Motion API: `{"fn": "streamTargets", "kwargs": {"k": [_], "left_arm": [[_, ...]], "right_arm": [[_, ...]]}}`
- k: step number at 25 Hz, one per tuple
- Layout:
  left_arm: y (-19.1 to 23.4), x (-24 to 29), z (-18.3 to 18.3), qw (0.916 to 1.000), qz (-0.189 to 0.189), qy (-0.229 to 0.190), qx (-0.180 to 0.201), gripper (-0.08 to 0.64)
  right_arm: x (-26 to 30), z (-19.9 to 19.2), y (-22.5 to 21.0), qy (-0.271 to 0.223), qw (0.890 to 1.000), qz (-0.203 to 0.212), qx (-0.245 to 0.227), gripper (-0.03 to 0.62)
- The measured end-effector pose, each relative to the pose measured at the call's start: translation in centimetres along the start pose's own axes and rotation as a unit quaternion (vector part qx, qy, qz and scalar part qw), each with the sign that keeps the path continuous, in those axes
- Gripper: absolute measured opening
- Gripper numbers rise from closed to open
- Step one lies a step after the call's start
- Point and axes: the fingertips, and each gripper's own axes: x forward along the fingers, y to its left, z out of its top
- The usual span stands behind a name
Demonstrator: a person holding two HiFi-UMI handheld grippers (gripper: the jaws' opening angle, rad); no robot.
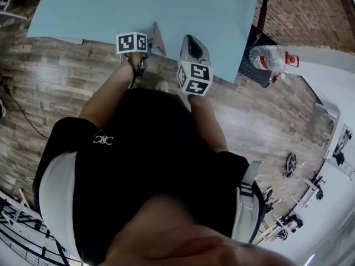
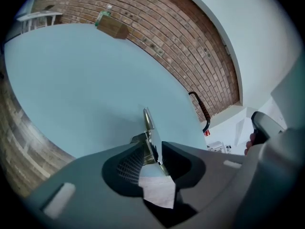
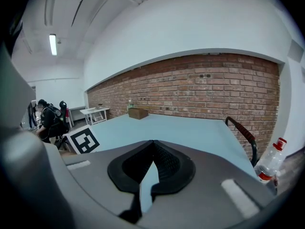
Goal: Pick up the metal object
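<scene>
Your left gripper has its jaws apart around the metal object, which sits between them at the near edge of the blue desk. Your right gripper has its jaws together and holds nothing, just beside the left one.

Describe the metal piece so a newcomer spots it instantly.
Find the large light-blue table beside the brick wall. At its near edge, the left gripper points onto the top, and a thin shiny metal strip stands between its jaws. It's the only bare metal there; the brown box sits at the far end.
</scene>
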Motion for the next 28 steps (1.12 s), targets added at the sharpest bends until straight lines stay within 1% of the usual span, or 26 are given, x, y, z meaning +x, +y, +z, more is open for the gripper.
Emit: {"fn": "streamTargets", "kwargs": {"k": [2, 3, 6, 7, 8, 11, 13, 14, 15, 18, 20, 23, 25, 27, 28], "left_arm": [[-0.1, 0.9, -0.4, 1.0, -0.004, 0.004, -0.007, 0.115], [-0.2, 1.3, -0.5, 0.9998, -0.012, 0.002, -0.016, 0.112], [-0.2, 2.0, -0.4, 0.9964, -0.044, -0.013, -0.071, 0.087], [-0.2, 2.0, -0.3, 0.9951, -0.048, -0.017, -0.085, 0.084], [-0.1, 2.0, -0.2, 0.9946, -0.049, -0.02, -0.089, 0.081], [-0.2, 1.8, 0.1, 0.9956, -0.04, -0.028, -0.079, 0.071], [-0.6, 1.5, 0.3, 0.996, -0.04, -0.034, -0.072, 0.066], [-0.9, 1.2, 0.5, 0.9959, -0.044, -0.039, -0.069, 0.047], [-1.2, 0.9, 0.8, 0.9959, -0.046, -0.045, -0.064, 0.01], [-1.9, -0.2, 1.9, 0.9962, -0.044, -0.061, -0.045, 0.005], [-2.2, -1.0, 2.6, 0.9954, -0.05, -0.073, -0.038, 0.005], [-3.2, -2.5, 3.6, 0.9924, -0.068, -0.099, -0.027, 0.005], [-4.3, -3.9, 4.7, 0.9885, -0.082, -0.126, -0.014, 0.005], [-5.6, -5.4, 5.8, 0.9835, -0.089, -0.157, 0.011, 0.003], [-6.3, -6.3, 6.4, 0.9805, -0.084, -0.174, 0.035, 0.005]], "right_arm": [[-0.3, 0.1, -0.7, -0.004, 1.0, 0.001, 0.002, 0.014], [-0.4, 0.1, -1.1, -0.005, 1.0, 0.001, 0.004, 0.014], [-0.8, -0.1, -1.9, -0.007, 1.0, 0.0, 0.005, 0.014], [-0.9, -0.1, -2.2, -0.008, 1.0, 0.0, 0.006, 0.014], [-0.9, -0.1, -2.5, -0.009, 1.0, 0.0, 0.008, 0.014], [-0.9, 0.2, -3.3, -0.014, 1.0, 0.001, 0.014, 0.014], [-0.8, 0.5, -3.5, -0.02, 1.0, 0.006, 0.018, 0.014], [-0.7, 0.7, -3.4, -0.022, 1.0, 0.01, 0.019, 0.014], [-0.6, 0.9, -3.3, -0.024, 0.999, 0.013, 0.019, 0.014], [-0.1, 1.4, -2.7, -0.03, 0.999, 0.025, 0.019, 0.014], [0.1, 1.6, -2.3, -0.033, 0.999, 0.032, 0.019, 0.014], [0.3, 1.9, -1.7, -0.037, 0.998, 0.04, 0.02, 0.014], [0.3, 2.0, -1.4, -0.039, 0.998, 0.044, 0.02, 0.014], [0.3, 2.1, -1.1, -0.042, 0.998, 0.048, 0.02, 0.014], [0.2, 2.1, -1.0, -0.045, 0.998, 0.05, 0.021, 0.014]]}}
